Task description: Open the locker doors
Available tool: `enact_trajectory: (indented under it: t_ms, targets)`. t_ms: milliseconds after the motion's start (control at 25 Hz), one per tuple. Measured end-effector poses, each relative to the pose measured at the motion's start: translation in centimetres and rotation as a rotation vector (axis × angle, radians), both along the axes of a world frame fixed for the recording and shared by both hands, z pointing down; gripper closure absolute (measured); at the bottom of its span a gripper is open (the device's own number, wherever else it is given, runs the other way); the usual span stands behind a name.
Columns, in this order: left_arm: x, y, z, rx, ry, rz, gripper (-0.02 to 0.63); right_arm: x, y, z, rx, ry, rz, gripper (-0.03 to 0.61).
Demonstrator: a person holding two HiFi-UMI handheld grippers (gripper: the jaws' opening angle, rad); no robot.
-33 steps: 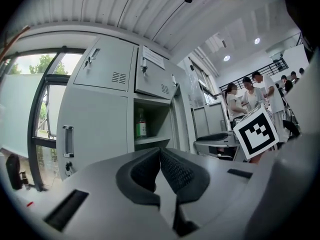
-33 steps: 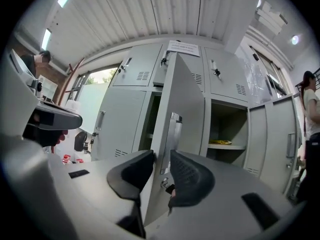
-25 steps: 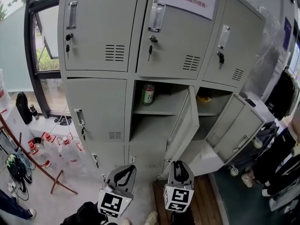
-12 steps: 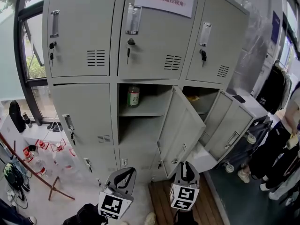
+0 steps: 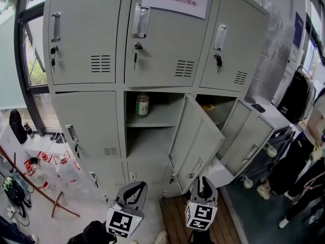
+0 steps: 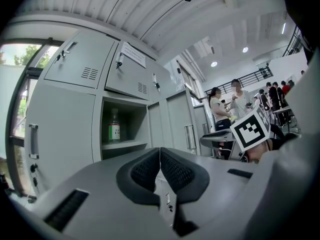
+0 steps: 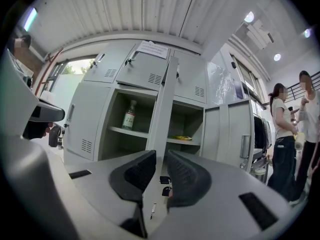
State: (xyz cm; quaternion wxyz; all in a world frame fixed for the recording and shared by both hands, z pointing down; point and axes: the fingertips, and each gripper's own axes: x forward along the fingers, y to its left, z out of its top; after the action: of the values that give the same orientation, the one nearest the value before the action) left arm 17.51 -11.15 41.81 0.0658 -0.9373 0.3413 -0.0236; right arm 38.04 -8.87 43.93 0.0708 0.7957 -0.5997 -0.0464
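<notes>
The grey lockers (image 5: 89, 131) fill the head view. In the middle row the centre door (image 5: 198, 141) and the right door (image 5: 251, 136) hang open, while the left door and all three top doors are shut. A bottle (image 5: 142, 105) stands on the centre shelf. My right gripper (image 5: 203, 183) hovers at the centre door's lower free edge. In the right gripper view its jaws (image 7: 161, 156) stand narrowly apart, with the door's edge (image 7: 163, 119) and its hanging keys lined up in the gap beyond; I see no contact. My left gripper (image 5: 133, 193) is low and shut (image 6: 160, 151), with nothing in it.
A yellow thing (image 7: 181, 137) lies in the right compartment. Plastic bottles (image 5: 48, 169) and a red pole sit on the floor at the left by the window. People (image 5: 310, 156) stand at the right. Wooden boards (image 5: 175, 217) lie below the grippers.
The centre door has swung wider open. My right gripper has shifted to the right and slightly down with it. The left gripper has stayed put.
</notes>
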Motion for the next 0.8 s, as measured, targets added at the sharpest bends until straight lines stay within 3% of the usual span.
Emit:
enact_trajectory:
  t_ms: [360, 800]
  targets:
    - [-2.7, -0.7, 0.0, 0.0, 0.006, -0.068, 0.591, -5.2, 0.0, -0.8, 0.03, -0.02, -0.124, 0.505]
    - [-10.8, -1.8, -0.1, 0.005, 0.012, -0.276, 0.59, -15.9, -3.6, -1.2, 0.051, -0.027, -0.383, 0.54]
